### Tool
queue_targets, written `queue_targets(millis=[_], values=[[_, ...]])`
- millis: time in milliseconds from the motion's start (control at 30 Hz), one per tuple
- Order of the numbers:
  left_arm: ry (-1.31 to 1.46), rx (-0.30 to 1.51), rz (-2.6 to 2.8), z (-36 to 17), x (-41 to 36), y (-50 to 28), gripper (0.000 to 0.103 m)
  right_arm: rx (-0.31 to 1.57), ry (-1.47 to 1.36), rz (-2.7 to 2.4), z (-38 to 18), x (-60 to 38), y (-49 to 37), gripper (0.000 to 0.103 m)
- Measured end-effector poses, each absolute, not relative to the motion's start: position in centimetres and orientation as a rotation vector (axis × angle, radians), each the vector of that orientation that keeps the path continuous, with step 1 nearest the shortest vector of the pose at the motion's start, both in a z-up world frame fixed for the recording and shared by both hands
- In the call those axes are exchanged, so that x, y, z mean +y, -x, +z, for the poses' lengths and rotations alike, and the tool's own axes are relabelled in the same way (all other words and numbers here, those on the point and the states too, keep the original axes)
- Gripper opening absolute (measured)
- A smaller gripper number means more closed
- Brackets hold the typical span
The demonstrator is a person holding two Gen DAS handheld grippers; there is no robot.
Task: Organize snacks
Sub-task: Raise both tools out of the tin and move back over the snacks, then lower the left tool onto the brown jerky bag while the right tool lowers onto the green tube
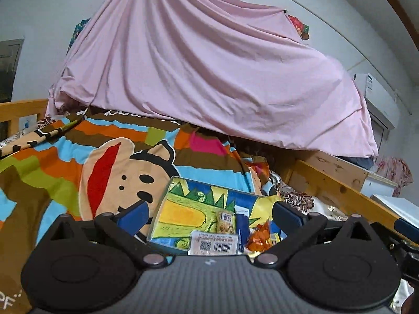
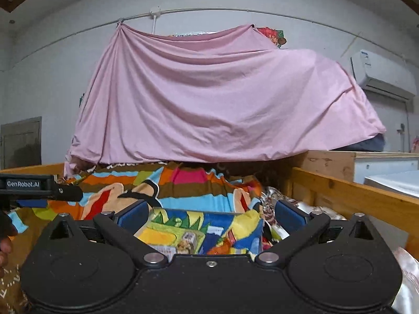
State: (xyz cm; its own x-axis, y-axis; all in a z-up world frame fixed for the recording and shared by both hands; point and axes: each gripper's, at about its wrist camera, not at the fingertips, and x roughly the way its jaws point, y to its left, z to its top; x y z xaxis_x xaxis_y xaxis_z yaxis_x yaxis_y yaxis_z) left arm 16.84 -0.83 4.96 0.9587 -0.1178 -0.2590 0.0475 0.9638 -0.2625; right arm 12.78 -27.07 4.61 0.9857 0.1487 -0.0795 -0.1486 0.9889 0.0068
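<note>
Clear box on the bed's colorful blanket, near the wooden rail: snack packs inside. Left gripper and right gripper wide apart, holding nothing.

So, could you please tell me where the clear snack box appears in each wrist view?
Left wrist: clear snack box low centre, between the open left gripper's fingers.
Right wrist: clear snack box low centre, partly hidden behind the open right gripper.
Shared landmark: pink sheet hanging behind.
</note>
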Motion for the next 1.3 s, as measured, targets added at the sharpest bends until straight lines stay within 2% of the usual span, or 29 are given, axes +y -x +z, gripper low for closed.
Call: queue_targets(millis=[567,967,1300], values=[[0.209,0.407,-0.117,-0.3,0.3,-13.8,0.103,0.243,0.097,0.084,0.3,-23.9,-8.4,0.102],[0.152,0.571,-0.171,-4.1,-0.3,-15.7,0.103,0.500,0.100,0.040,-2.8,-23.9,-13.0,0.102],[0.051,0.638,-0.231,-6.6,-1.9,-17.1,0.103,0.624,0.062,0.076,-5.2,-24.6,-17.7,0.102]])
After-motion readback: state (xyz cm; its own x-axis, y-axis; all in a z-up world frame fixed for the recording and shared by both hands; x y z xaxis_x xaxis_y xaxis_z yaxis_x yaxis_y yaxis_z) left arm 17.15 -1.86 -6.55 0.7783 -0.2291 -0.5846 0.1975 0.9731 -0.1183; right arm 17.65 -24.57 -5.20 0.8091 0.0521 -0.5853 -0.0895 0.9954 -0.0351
